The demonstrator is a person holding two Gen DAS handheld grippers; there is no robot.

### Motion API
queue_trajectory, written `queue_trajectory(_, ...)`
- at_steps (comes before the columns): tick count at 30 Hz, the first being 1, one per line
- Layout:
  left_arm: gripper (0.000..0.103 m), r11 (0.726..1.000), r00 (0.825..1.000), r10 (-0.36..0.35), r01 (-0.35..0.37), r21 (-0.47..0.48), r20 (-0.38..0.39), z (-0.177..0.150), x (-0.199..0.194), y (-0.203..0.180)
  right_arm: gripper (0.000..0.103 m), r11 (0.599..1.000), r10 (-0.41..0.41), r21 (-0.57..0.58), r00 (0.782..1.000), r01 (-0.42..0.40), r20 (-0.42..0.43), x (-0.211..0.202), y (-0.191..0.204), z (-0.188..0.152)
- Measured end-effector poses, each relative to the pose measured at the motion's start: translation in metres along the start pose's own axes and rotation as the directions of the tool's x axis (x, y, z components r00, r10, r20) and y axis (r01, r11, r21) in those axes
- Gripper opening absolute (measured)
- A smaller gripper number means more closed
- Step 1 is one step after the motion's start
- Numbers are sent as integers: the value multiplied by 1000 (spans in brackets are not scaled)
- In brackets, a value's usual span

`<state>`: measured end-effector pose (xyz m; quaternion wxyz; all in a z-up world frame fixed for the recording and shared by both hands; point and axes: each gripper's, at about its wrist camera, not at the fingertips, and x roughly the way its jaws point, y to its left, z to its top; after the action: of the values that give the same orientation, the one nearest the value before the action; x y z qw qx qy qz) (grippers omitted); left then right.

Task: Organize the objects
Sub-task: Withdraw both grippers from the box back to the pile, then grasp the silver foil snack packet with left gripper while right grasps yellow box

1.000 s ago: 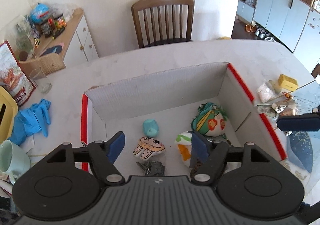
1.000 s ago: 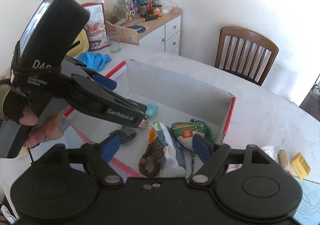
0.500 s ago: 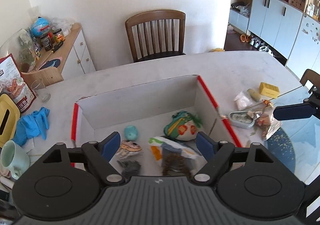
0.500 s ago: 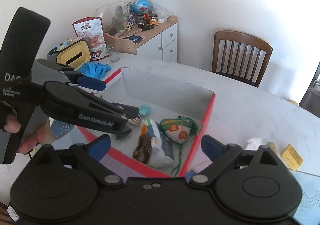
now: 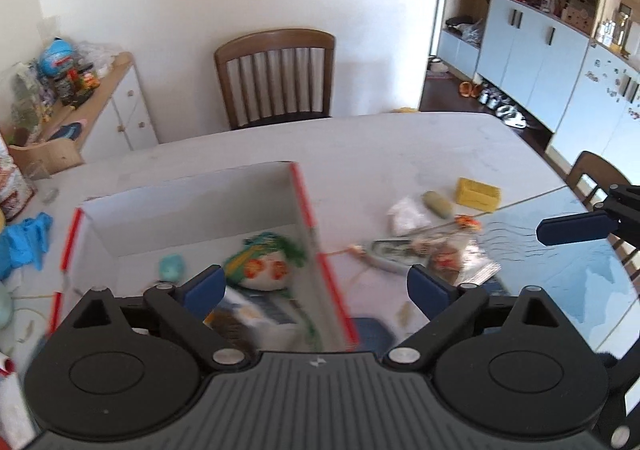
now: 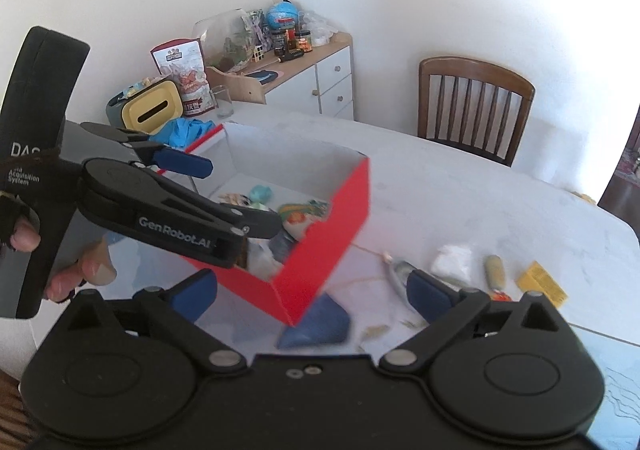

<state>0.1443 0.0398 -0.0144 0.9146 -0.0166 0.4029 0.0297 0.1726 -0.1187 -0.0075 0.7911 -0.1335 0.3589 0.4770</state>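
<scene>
Red box (image 6: 320,250) below both jaws | left jaws apart, empty | right likewise

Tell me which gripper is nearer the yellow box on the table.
Right. The right gripper hangs over the table past the red box's corner, with the yellow box just off its right finger. The left gripper is over the red box, farther away.

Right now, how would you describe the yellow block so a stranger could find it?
Start at the red box on the white table. Right of it lies loose clutter; the yellow block sits farthest out, beside a greenish cylinder, and is the only flat-sided yellow piece.
</scene>
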Motion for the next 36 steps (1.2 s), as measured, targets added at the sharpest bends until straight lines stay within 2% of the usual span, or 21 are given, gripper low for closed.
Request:
queue_trajectory(5, 101, 999, 999, -37, 38, -12, 9, 0, 8, -33, 101, 999, -27, 20, 1000, 27, -1, -21, -43, -23)
queue_trajectory(8, 101, 999, 999, -33, 33, -7, -3, -1, 18, -53, 101, 996, -41, 80, 999, 41, -6, -30, -75, -37)
queue_trajectory(17, 101, 998, 998, -53, 53, -24, -28, -7, 48, -101, 101, 985, -83, 150, 995, 89, -47, -33, -144, -68)
queue_trajectory(27, 101, 999, 1000, -19, 18, -35, -23, -12, 88, -144, 100, 969, -154, 183, 984, 167, -85, -11, -210, -73)
queue_trajectory(36, 101, 999, 999, 31, -32, -31, -29, -11, 132, -169, 99, 969, -180, 149, 975, 199, -133, 36, -260, -65)
